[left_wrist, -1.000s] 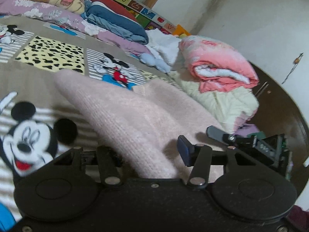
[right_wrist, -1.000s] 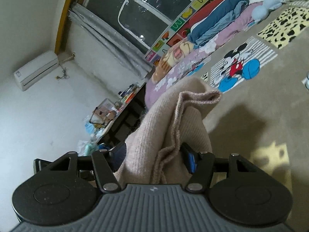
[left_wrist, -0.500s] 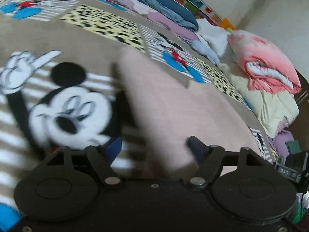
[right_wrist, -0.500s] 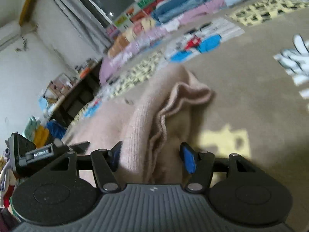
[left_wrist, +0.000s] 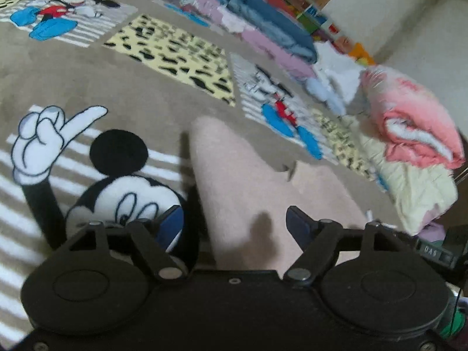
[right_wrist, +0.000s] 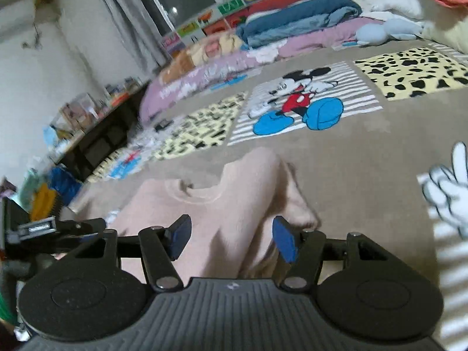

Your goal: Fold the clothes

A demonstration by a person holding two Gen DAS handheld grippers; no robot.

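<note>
A pale pink knit sweater [left_wrist: 251, 181] lies on the brown Mickey Mouse blanket [left_wrist: 140, 93]. In the left wrist view my left gripper [left_wrist: 235, 223] is open just above the sweater's near edge, its blue-padded jaws apart with nothing between them. In the right wrist view the sweater [right_wrist: 222, 204] lies flat with its neckline facing away and a sleeve folded on the right. My right gripper [right_wrist: 231, 238] is open over it, jaws wide, holding nothing. The other gripper shows at the left edge [right_wrist: 35, 228].
Folded quilts lie along the far side [left_wrist: 263, 26] [right_wrist: 292, 23]. A pink and cream bedding pile [left_wrist: 409, 134] lies to the right. A dark shelf with clutter [right_wrist: 96, 122] stands by the wall at the left.
Both grippers held the sweater lifted a second ago. They lowered it onto the blanket and opened; the sweater now lies flat and both grippers have drawn back a little.
</note>
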